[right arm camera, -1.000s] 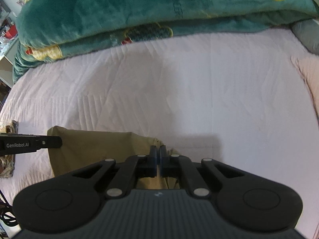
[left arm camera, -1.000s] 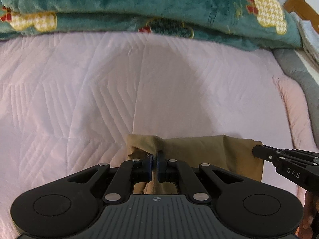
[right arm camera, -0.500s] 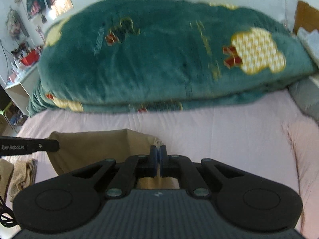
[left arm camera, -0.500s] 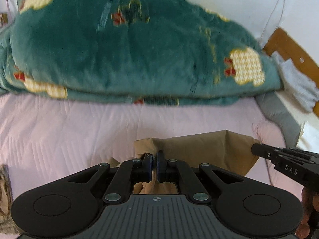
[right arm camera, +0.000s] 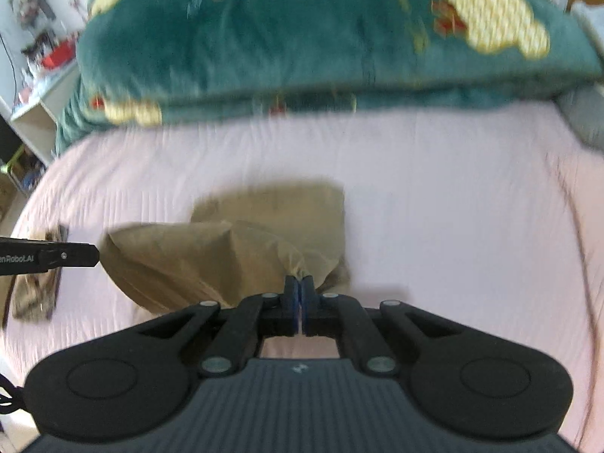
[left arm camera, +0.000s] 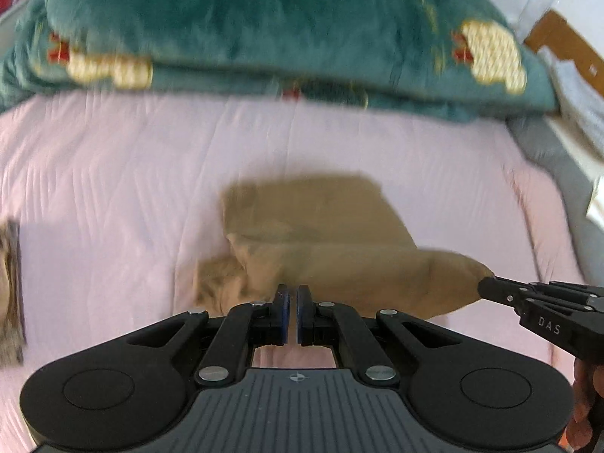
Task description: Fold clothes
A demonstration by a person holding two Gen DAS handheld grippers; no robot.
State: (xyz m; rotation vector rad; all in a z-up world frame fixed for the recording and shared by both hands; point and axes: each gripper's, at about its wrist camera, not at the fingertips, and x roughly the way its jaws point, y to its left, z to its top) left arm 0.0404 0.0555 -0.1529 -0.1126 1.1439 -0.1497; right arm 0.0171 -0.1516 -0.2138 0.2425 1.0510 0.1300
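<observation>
A tan garment (left arm camera: pixel 324 234) lies partly on the pink quilted bed (left arm camera: pixel 113 188), its near edge lifted. My left gripper (left arm camera: pixel 290 292) is shut on the garment's near left corner. My right gripper (right arm camera: pixel 301 283) is shut on the near right corner of the garment (right arm camera: pixel 241 241). The garment's far half rests flat on the bed; the near half hangs between the two grippers. The right gripper's tip also shows at the right of the left wrist view (left arm camera: pixel 487 285), and the left gripper's tip shows at the left of the right wrist view (right arm camera: pixel 90 255). Both views are blurred by motion.
A big teal blanket (left arm camera: pixel 264 26) with yellow and red patterns is piled across the far side of the bed. A patterned brown cloth (left arm camera: pixel 11 290) lies at the bed's left edge. A grey pillow (left arm camera: pixel 547 151) and wooden headboard (left arm camera: pixel 558 37) are at the right.
Both grippers have tipped down and carried the garment's held edge forward over the bed. More of the garment now lies spread on the bed ahead of the fingers.
</observation>
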